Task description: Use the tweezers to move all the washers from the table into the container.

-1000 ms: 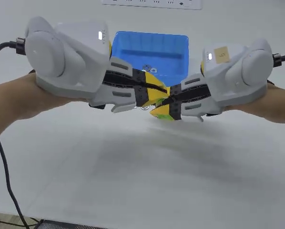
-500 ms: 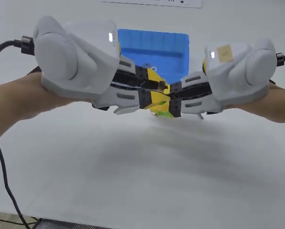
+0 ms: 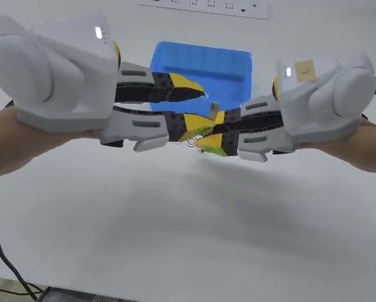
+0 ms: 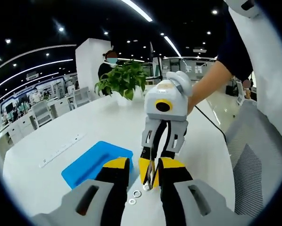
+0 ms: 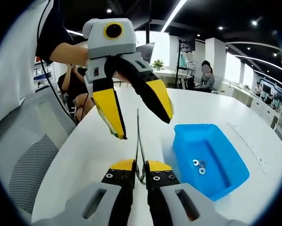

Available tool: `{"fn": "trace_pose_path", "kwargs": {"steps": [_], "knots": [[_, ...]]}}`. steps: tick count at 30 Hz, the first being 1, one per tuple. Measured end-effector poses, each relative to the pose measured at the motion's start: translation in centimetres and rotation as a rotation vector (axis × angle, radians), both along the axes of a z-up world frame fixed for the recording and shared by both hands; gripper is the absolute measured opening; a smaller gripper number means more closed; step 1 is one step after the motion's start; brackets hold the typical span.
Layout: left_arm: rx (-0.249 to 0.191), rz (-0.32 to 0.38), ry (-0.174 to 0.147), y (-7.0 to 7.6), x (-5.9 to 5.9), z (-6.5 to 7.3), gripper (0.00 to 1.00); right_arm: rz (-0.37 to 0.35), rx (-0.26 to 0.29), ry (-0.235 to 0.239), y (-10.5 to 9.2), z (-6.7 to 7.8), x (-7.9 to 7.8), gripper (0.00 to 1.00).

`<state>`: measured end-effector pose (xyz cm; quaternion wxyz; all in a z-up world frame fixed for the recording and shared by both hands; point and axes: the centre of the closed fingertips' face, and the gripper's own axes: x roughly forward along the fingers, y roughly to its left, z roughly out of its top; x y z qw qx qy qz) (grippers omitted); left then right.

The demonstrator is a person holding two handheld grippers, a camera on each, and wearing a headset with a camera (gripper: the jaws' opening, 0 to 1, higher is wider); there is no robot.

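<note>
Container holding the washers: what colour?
Blue; the rectangular plastic container shows best in the right gripper view.

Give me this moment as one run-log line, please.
left gripper open | right gripper shut on thin metal tweezers | small metal washers on white table | further washers in blue plastic container

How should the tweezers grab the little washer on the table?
Probably pinch the washer rim: one tweezers tip through its hole, one outside, coming from above. It lies flat on the table, so a sideways pinch finds little edge.

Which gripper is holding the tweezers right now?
The right gripper, jaws shut on the tweezers; the left gripper is open, gripping nothing.
</note>
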<state>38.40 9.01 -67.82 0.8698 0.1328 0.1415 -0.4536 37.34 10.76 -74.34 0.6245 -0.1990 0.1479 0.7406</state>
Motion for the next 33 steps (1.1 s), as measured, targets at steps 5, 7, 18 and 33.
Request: {"fn": "trace_pose_path", "kwargs": {"steps": [5, 7, 18, 33], "knots": [[-0.126, 0.073, 0.05, 1.1, -1.0, 1.1, 0.35, -0.004, 0.014, -0.007, 0.5, 1.0, -0.4, 0.09], [-0.111, 0.089, 0.024, 1.5, -1.3, 1.5, 0.38, -0.012, 0.019, -0.006, 0.6, 1.6, -0.5, 0.09], [-0.12, 0.121, 0.043, 1.8, -3.8, 1.1, 0.5, -0.066, 0.047, -0.061, 0.5, 4.9, 0.7, 0.09], [-0.105, 0.154, 0.05, 3.8, -4.1, 0.6, 0.59, -0.087, 0.086, -0.113, 1.6, 8.3, 3.5, 0.09]]}}
